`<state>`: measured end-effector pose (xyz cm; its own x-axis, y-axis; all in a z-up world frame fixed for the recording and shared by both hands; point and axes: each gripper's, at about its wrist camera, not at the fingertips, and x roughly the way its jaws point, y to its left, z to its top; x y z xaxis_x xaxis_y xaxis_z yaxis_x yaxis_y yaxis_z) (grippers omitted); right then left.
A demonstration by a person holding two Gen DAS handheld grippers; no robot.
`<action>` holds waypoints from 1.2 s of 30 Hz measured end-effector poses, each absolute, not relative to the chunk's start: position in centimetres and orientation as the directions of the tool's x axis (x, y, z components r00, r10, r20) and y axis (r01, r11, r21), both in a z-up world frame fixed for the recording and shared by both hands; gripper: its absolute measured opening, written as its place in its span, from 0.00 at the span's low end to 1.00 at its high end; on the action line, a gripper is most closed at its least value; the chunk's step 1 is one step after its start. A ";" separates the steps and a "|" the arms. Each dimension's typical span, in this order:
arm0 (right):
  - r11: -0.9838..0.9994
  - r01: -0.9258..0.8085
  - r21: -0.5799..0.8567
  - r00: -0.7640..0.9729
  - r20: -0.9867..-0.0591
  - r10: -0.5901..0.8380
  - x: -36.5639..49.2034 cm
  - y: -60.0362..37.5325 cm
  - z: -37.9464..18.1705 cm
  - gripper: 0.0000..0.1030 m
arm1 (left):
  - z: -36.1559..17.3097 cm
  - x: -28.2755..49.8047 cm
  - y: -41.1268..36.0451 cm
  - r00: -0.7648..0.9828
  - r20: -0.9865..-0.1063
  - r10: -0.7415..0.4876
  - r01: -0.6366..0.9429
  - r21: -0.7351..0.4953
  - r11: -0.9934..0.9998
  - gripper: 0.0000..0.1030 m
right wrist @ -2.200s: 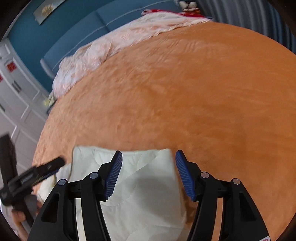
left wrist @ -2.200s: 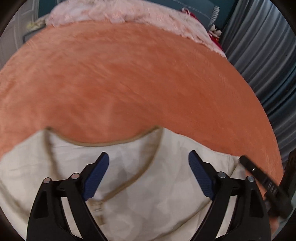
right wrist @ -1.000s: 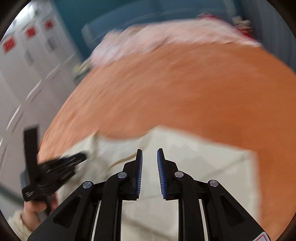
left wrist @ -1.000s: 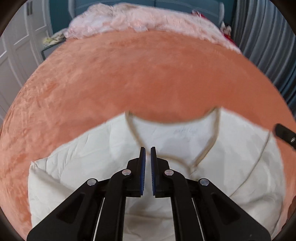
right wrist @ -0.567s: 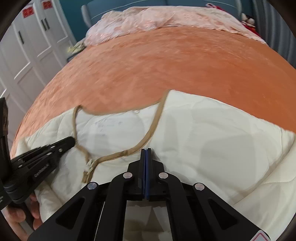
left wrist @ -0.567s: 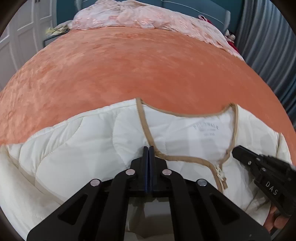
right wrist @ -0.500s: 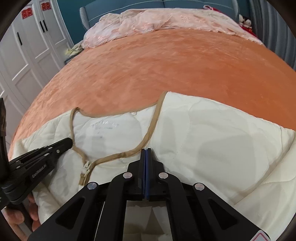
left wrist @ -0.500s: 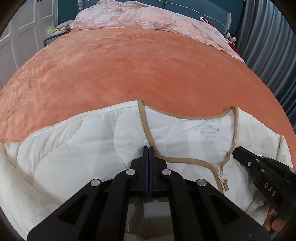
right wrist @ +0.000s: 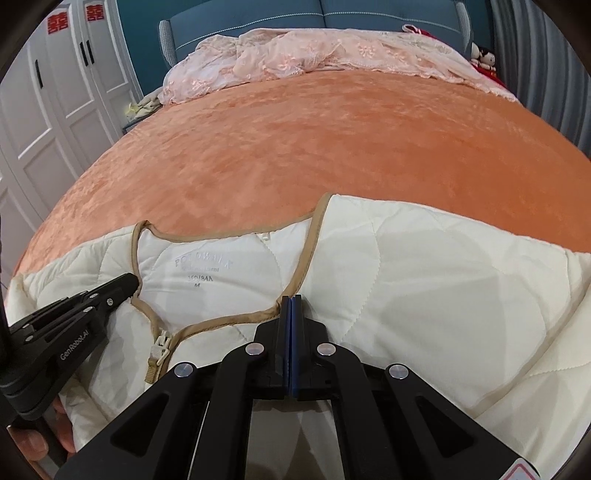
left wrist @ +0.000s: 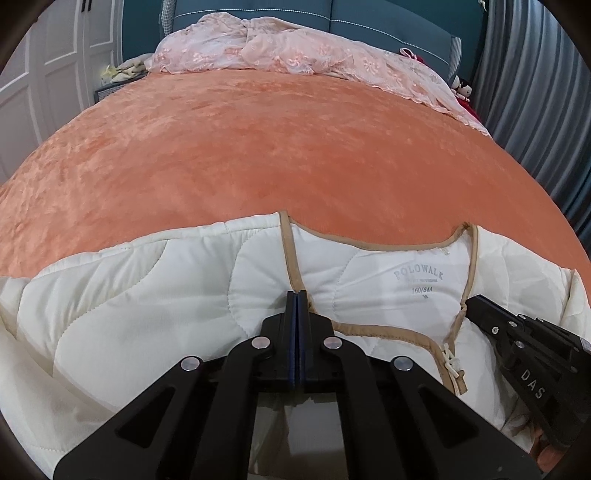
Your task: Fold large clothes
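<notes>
Here both tongs, left (left wrist: 297,295) and right (right wrist: 291,299), were pressed together on the jacket (left wrist: 155,295), probably pinching its collar trim (right wrist: 236,319) for spreading it flat on the bed (left wrist: 295,147).

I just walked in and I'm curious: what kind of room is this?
Most likely a bedroom: a wide bed under an orange plush bedspread, a padded teal headboard behind it, and white panelled wardrobe doors alongside.

Jacket (left wrist: 155,295) on bedspread (left wrist: 258,147), near edge; bedding (left wrist: 295,55) behind.
</notes>
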<state>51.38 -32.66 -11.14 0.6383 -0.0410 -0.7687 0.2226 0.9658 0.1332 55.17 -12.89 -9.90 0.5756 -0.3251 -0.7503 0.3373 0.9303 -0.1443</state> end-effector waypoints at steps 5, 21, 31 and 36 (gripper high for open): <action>0.957 0.238 0.167 0.651 -0.759 -0.029 50.6 -33.4 -10.1 0.00 | -8.8 54.5 -12.4 0.582 -0.760 -0.289 0.301 -0.129 0.945 0.01; 0.843 0.396 0.365 0.594 -0.802 0.068 7.9 -41.5 -3.2 0.69 | -4.0 29.6 11.2 0.377 -0.869 -0.321 0.121 -0.298 0.947 0.72; 0.673 0.465 0.576 0.627 -0.750 0.209 1.3 -40.2 -8.1 0.70 | -6.3 21.5 14.1 0.316 -0.847 -0.428 0.029 -0.442 0.896 0.67; 0.674 0.471 0.570 0.615 -0.759 0.212 2.9 -38.7 -8.3 0.12 | -5.8 21.0 13.3 0.315 -0.853 -0.416 0.011 -0.436 0.900 0.16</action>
<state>2.91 -38.71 -8.28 0.6154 0.2123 -0.7591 0.4706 0.6736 0.5699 21.01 13.30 -5.78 0.3151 -0.4164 -0.8528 0.0105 0.9001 -0.4356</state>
